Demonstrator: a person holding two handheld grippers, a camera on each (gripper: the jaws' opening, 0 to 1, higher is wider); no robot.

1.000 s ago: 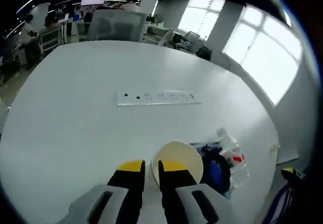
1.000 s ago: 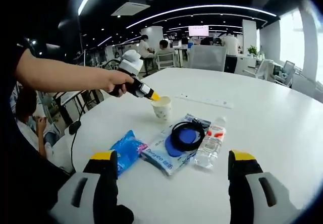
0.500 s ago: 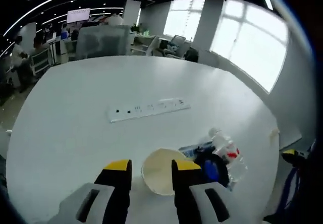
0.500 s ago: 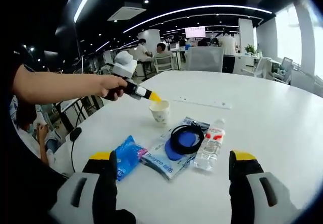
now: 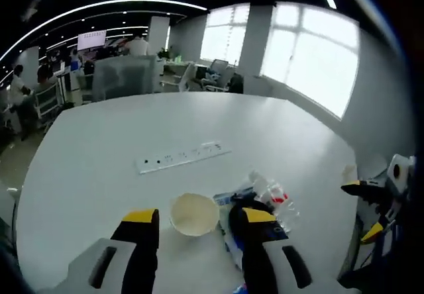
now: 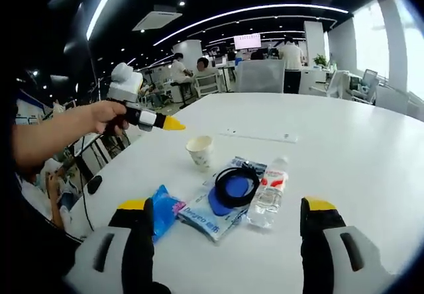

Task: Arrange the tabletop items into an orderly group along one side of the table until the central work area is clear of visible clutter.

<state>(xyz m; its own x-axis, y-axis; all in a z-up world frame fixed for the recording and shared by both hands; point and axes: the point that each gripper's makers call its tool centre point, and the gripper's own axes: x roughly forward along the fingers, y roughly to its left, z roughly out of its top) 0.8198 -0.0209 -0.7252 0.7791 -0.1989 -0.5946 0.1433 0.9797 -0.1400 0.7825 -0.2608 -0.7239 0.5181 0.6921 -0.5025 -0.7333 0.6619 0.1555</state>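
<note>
Colours on my white table

I see a cream paper cup (image 6: 199, 152) with a faint small print, a clear bottle (image 6: 266, 193) with a red and white label, a black cable coil (image 6: 234, 185) on a blue disc, a white pack (image 6: 216, 204) with blue letters, and a bright blue packet (image 6: 163, 210). My left gripper (image 5: 199, 219) and right gripper (image 6: 228, 216) have black jaws with yellow tips and grey bodies. The power strip (image 5: 184, 157) is white.
</note>
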